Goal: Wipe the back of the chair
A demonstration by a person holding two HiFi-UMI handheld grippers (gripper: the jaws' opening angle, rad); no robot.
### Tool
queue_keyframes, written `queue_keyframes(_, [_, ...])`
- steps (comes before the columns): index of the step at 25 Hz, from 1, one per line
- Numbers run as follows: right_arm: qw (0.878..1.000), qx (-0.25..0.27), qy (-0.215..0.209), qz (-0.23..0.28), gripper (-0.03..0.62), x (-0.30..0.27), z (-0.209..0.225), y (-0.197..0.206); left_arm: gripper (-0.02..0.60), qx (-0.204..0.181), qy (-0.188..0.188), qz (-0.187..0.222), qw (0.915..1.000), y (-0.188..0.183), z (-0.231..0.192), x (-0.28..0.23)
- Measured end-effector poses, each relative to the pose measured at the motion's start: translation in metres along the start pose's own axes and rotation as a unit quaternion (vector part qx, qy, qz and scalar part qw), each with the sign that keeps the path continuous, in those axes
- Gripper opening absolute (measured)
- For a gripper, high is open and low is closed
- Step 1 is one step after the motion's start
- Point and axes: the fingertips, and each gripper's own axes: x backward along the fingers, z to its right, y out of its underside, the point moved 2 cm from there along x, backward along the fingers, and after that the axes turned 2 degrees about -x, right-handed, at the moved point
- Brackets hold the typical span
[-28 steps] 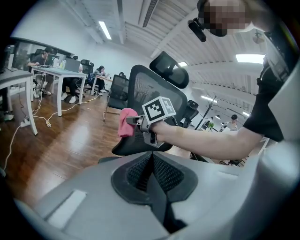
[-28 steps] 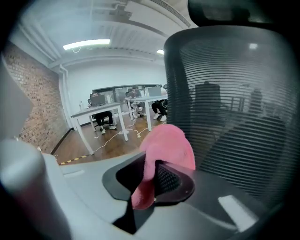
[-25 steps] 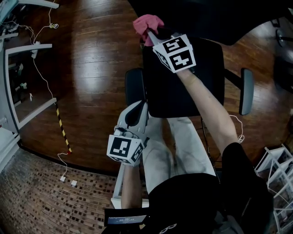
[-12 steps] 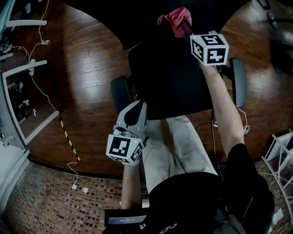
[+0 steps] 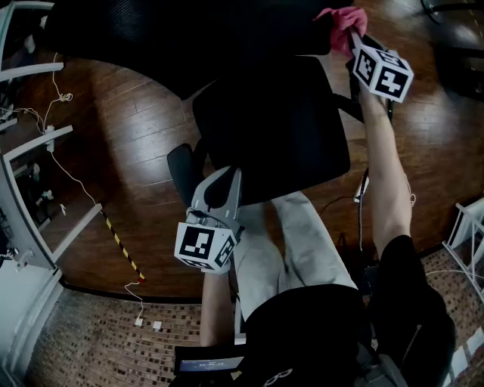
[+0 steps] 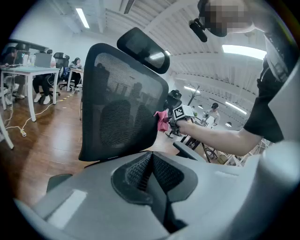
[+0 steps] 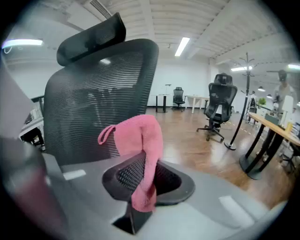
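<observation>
A black mesh office chair stands before me, its back (image 6: 119, 110) upright under a headrest (image 6: 143, 49); from the head view the back (image 5: 189, 34) is a dark mass above the seat (image 5: 272, 128). My right gripper (image 5: 349, 38) is shut on a pink cloth (image 5: 344, 19), held against the right edge of the back. The cloth (image 7: 138, 140) drapes over the right gripper (image 7: 143, 178) beside the mesh (image 7: 98, 98). From the left gripper view the cloth (image 6: 162, 121) touches that edge. My left gripper (image 5: 224, 181) hangs low by the seat, shut and holding nothing (image 6: 151, 164).
The chair's armrests (image 5: 181, 170) stick out at the sides. Cables (image 5: 64, 162) and a yellow-black strip (image 5: 121, 246) lie on the wood floor at the left. Other office chairs (image 7: 220, 105), desks (image 6: 26, 72) with seated people and a white rack (image 5: 469, 242) stand around.
My right gripper has carried the pink cloth from the left side of the chair across to its right edge. The left gripper has stayed in place.
</observation>
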Motion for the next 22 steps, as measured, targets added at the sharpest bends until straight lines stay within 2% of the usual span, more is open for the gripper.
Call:
queue_keyframes(4, [0.998, -0.024, 0.049, 0.013, 0.051, 0.007, 0.032, -0.008, -0.006, -0.002, 0.004, -0.001, 1.0, -0.001, 0.003, -0.002])
queue_keyframes(7, [0.998, -0.022, 0.046, 0.02, 0.051, 0.006, 0.026, -0.016, -0.006, 0.003, 0.001, 0.002, 1.0, 0.0, 0.002, 0.001])
queue_keyframes(13, [0.999, 0.047, 0.006, 0.027, 0.05, 0.001, -0.056, -0.031, -0.006, 0.015, 0.001, 0.008, 0.9999, 0.007, 0.006, 0.011])
queue_keyframes(22, [0.992, 0.099, -0.071, 0.04, 0.049, 0.002, -0.176, -0.039, -0.006, 0.04, -0.011, 0.022, 0.9989, 0.023, -0.007, 0.039])
